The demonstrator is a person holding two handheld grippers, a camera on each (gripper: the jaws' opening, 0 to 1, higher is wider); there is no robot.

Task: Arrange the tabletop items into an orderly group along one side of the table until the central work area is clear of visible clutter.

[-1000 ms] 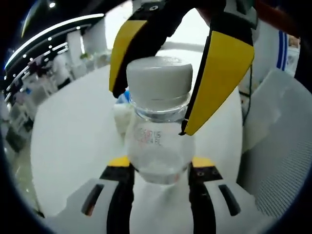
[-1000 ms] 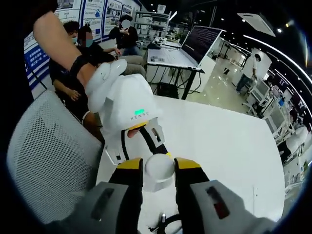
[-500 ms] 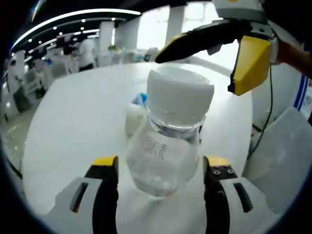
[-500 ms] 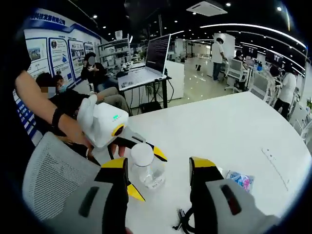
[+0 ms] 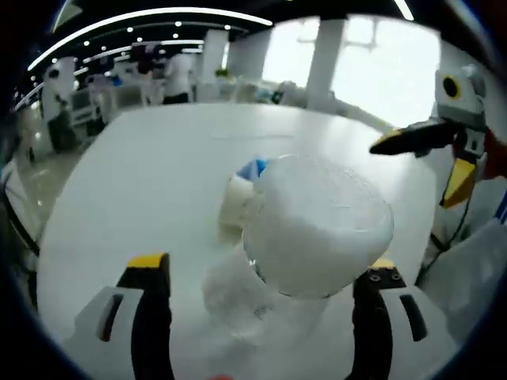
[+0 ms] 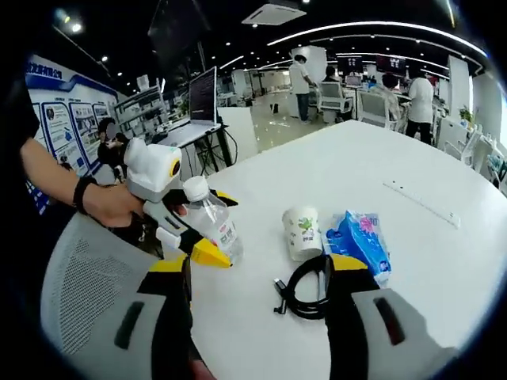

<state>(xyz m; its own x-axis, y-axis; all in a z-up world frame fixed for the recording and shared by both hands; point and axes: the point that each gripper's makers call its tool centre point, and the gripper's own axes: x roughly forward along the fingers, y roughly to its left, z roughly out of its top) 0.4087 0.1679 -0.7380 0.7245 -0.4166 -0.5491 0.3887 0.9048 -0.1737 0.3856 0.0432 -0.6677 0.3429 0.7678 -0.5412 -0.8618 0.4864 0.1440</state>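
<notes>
Right gripper view: water bottle (image 6: pixel 212 227) is clamped in left claw (image 6: pixel 194 229), tilted, near tabletop (image 6: pixel 444 261) edge; right claw (image 6: pixel 257 277) is released. Cup (image 6: pixel 302 233), blue packet (image 6: pixel 358 241) & cable (image 6: pixel 305 289) remain mid-tabletop. Bottle placement at the side is judged in hand; next, cup pickup.

Bright ceiling strip lights (image 6: pixel 348 30); window glare washes the left gripper view, where the close bottle (image 5: pixel 305 237) blurs. Fisheye bending at edges.
</notes>
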